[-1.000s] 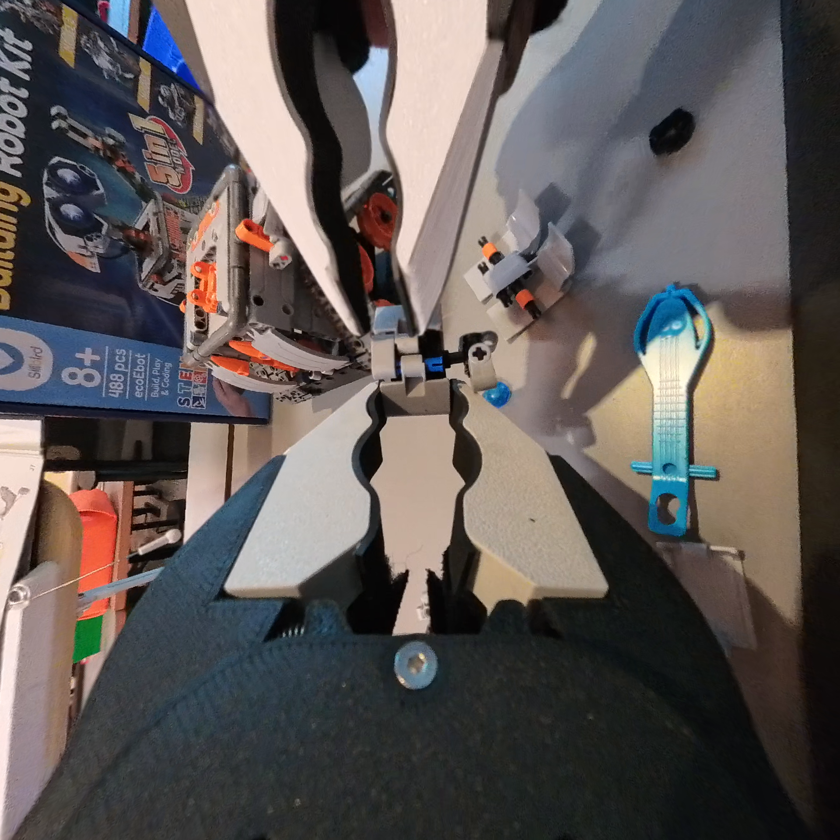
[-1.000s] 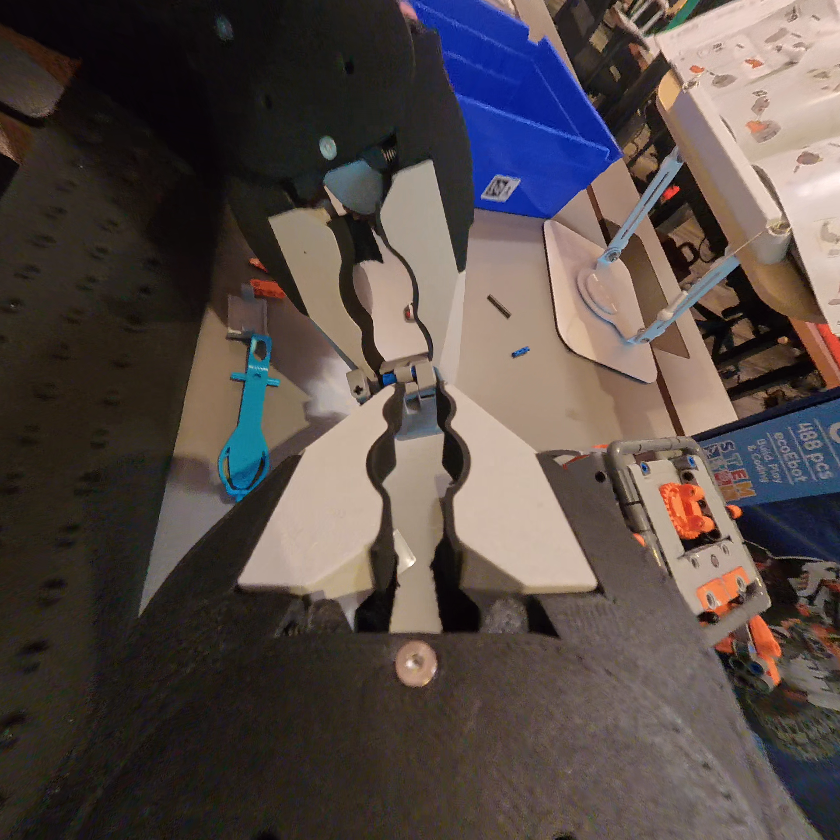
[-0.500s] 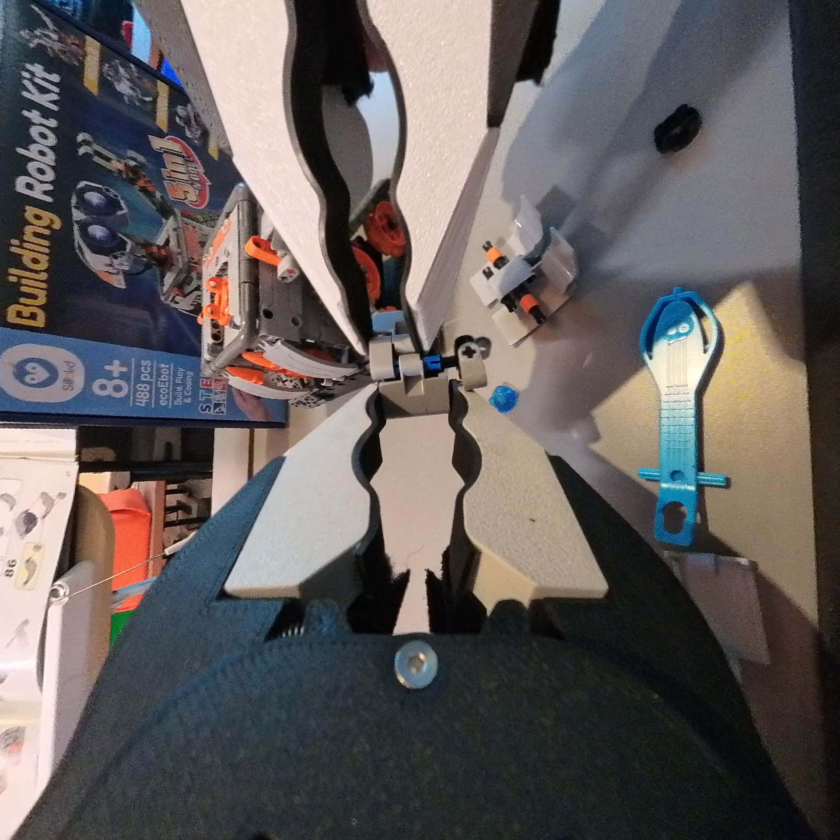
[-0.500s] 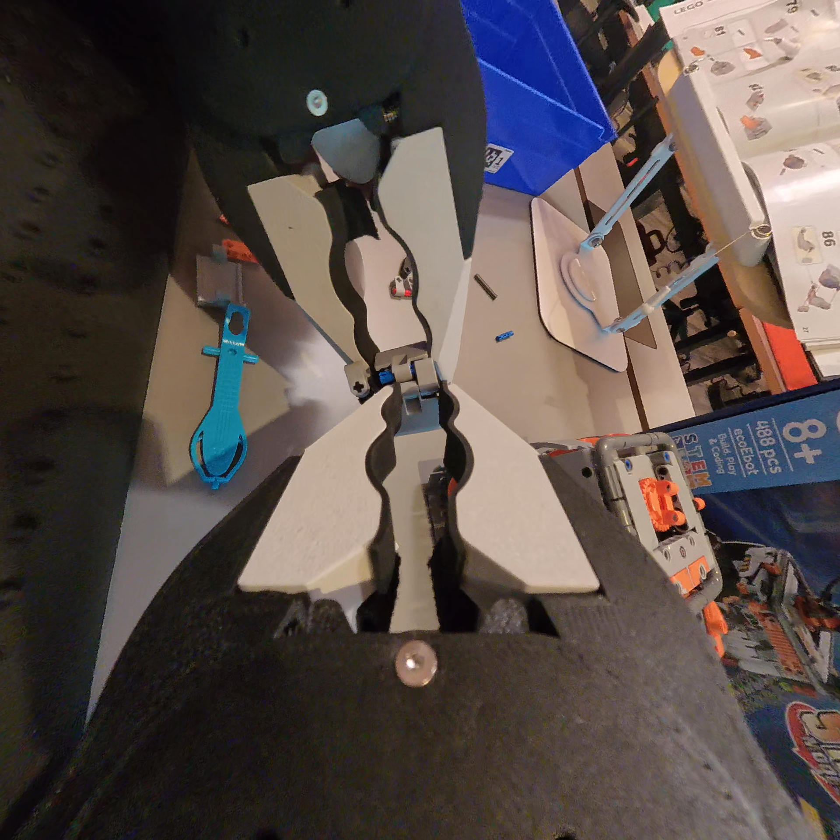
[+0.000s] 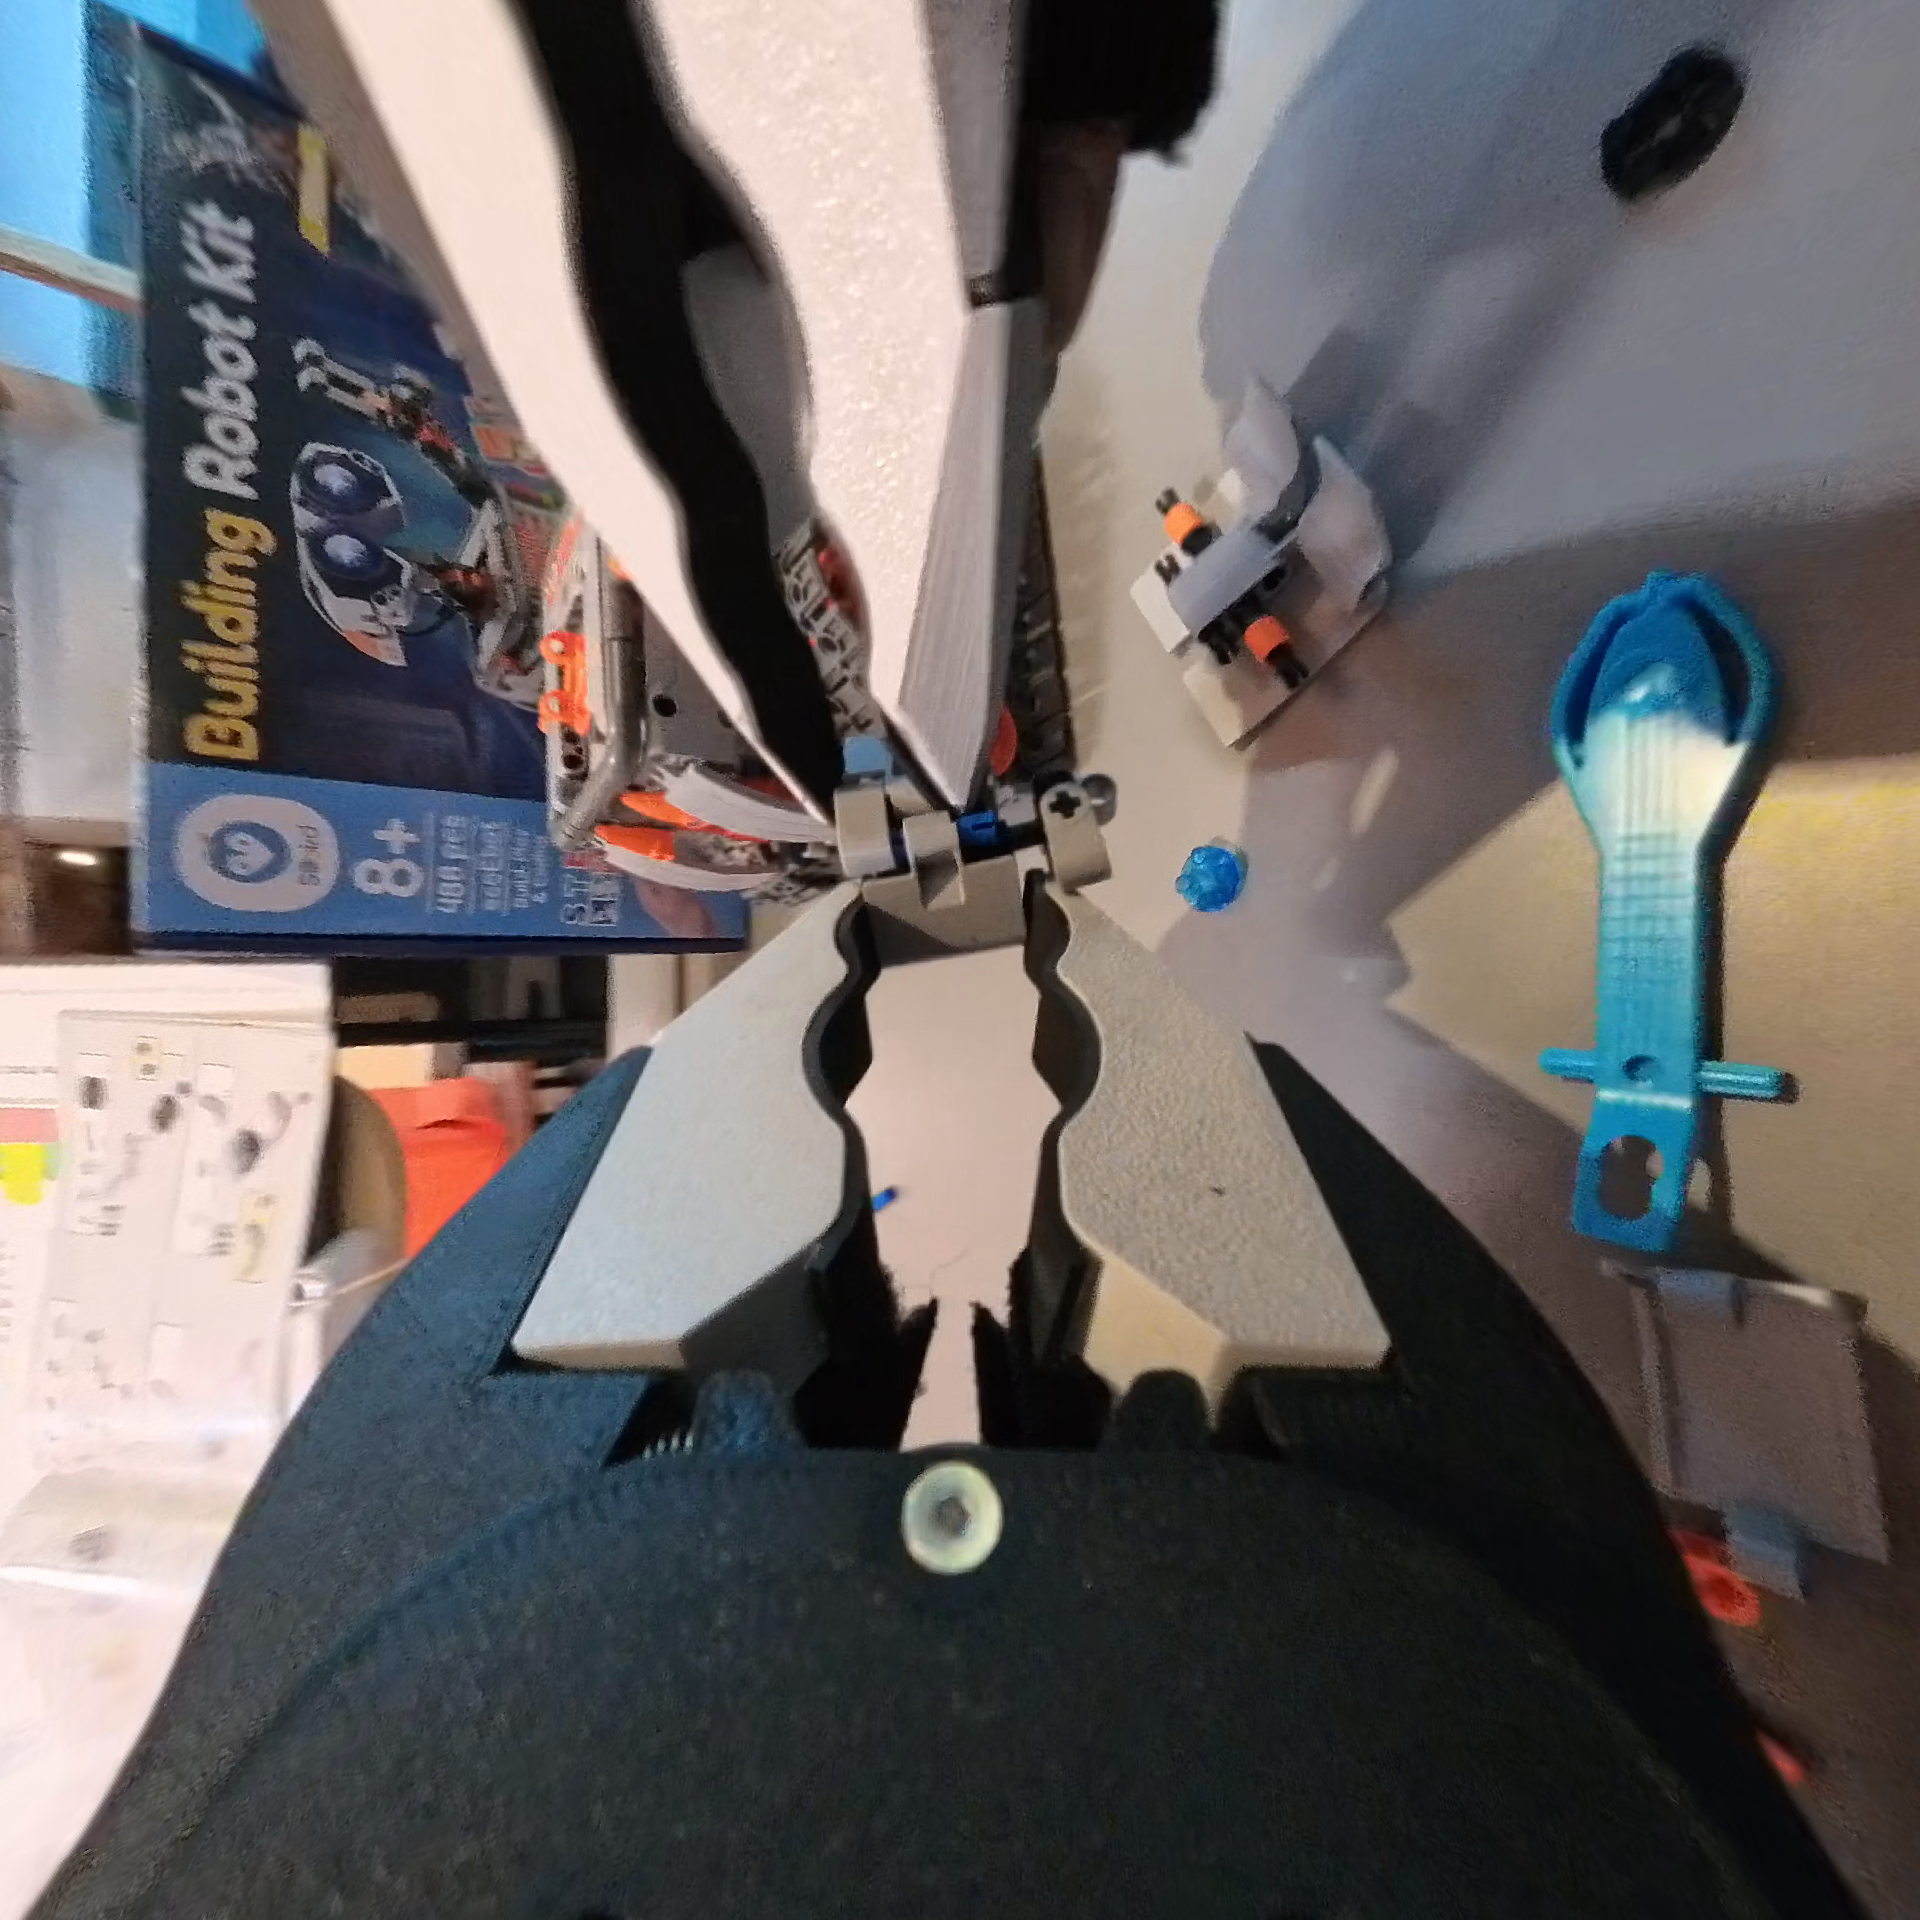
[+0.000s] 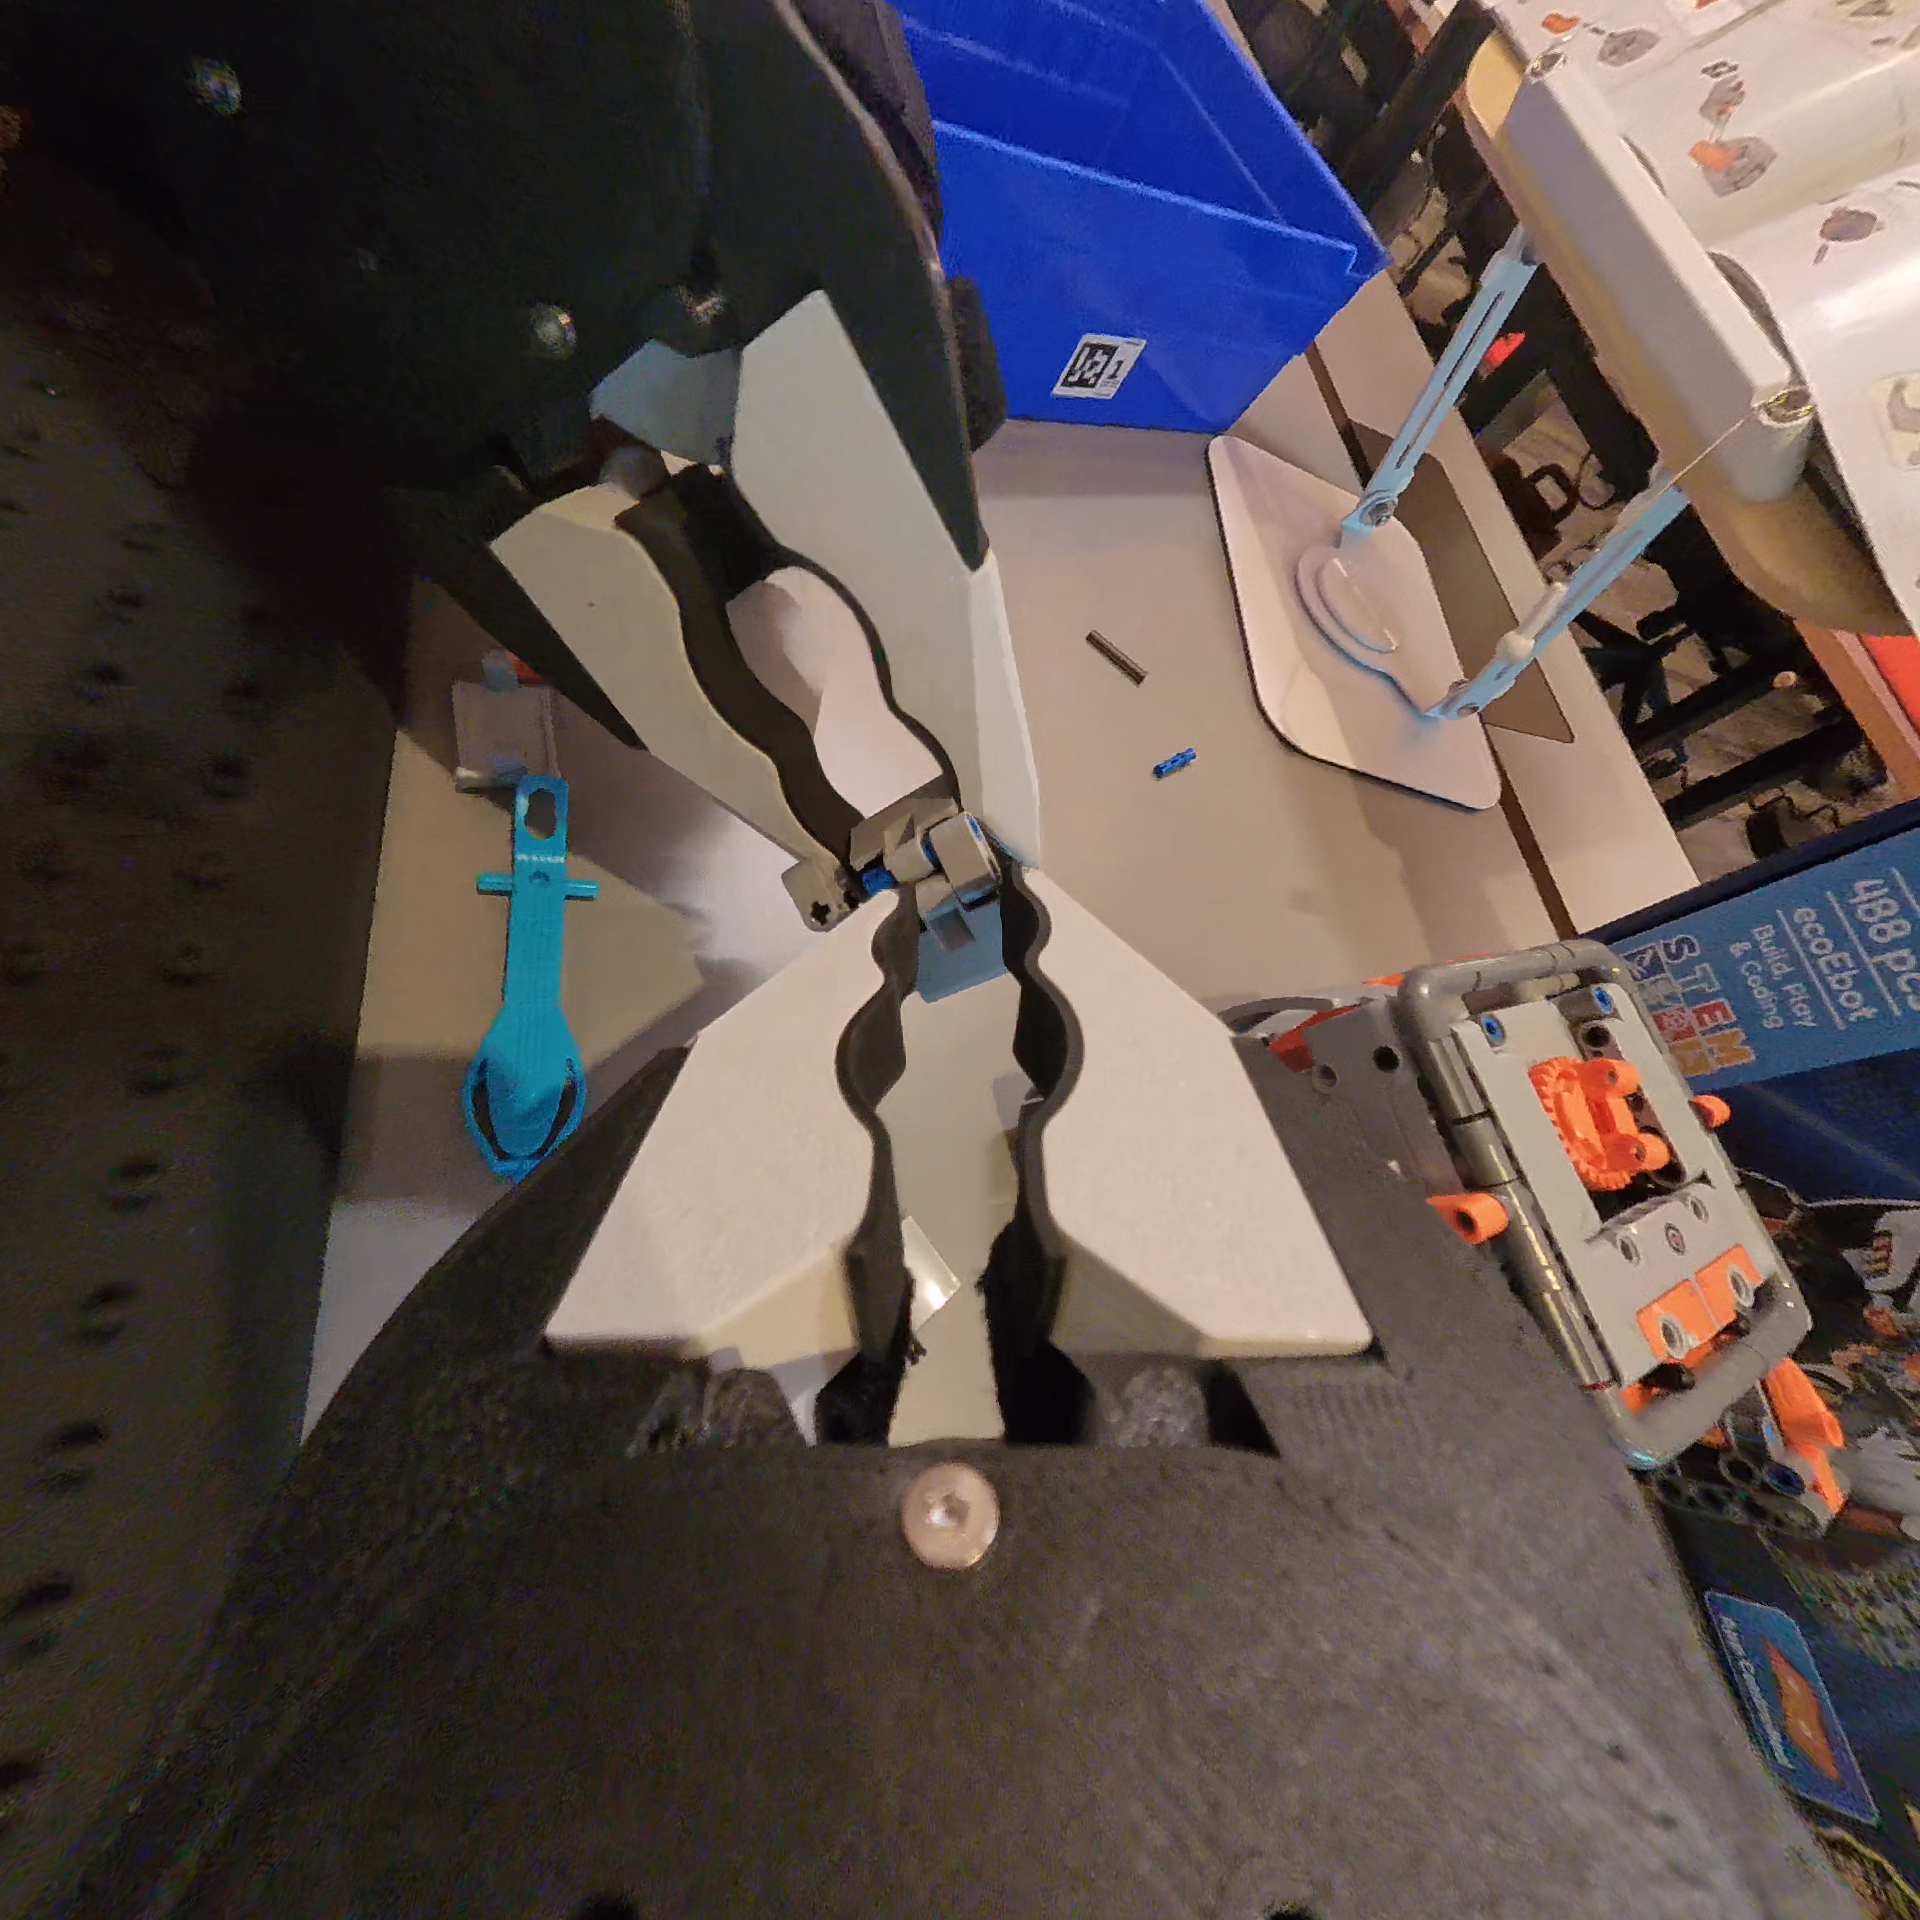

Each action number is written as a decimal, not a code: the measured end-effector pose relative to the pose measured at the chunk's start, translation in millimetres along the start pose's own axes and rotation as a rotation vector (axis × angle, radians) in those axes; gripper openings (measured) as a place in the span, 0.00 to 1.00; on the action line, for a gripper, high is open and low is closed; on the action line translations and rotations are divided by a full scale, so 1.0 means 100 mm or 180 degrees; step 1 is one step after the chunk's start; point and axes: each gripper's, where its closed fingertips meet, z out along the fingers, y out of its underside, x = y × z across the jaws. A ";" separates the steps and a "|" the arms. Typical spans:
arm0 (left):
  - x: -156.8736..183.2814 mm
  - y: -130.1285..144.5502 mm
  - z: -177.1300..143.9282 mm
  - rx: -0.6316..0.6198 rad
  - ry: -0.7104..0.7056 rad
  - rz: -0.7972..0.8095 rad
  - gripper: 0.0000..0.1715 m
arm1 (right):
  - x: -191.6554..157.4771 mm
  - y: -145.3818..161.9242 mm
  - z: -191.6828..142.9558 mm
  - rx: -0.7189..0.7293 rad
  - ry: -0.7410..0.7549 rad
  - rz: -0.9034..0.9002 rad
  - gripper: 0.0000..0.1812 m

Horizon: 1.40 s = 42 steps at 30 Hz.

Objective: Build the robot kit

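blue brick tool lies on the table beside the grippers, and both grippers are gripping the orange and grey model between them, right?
Not quite. The blue brick tool does lie on the table, but the left gripper and right gripper are shut on a small grey piece. The right wrist view shows the orange and grey model untouched alongside.

Blue box (image 5: 312,623): printed lettering, numerals and a round logo on face and lower band. Blue bin (image 6: 1143,208): one white coded sticker (image 6: 1096,366) on its front wall. White pages (image 5: 135,1195): print blurred, illegible.
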 end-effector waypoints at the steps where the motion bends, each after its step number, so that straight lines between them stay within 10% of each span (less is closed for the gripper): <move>1: -0.04 0.00 -0.01 0.0090 0.0054 -0.0175 0.14 | 0.03 -0.04 -0.01 0.0059 0.0051 -0.0004 0.08; 12: -0.25 -0.16 -0.09 0.1323 0.1337 -0.2684 0.14 | 0.23 -0.19 -0.27 0.0398 0.0242 0.0091 0.11; 29: -0.38 -0.43 -0.34 0.2389 0.2047 -0.3379 0.14 | 0.22 -0.29 -0.28 0.0953 -0.0510 0.1335 0.14; 42: -0.42 -0.46 -0.32 0.2419 0.2046 -0.3495 0.15 | 0.28 -0.25 -0.33 0.1024 -0.0729 0.1795 0.13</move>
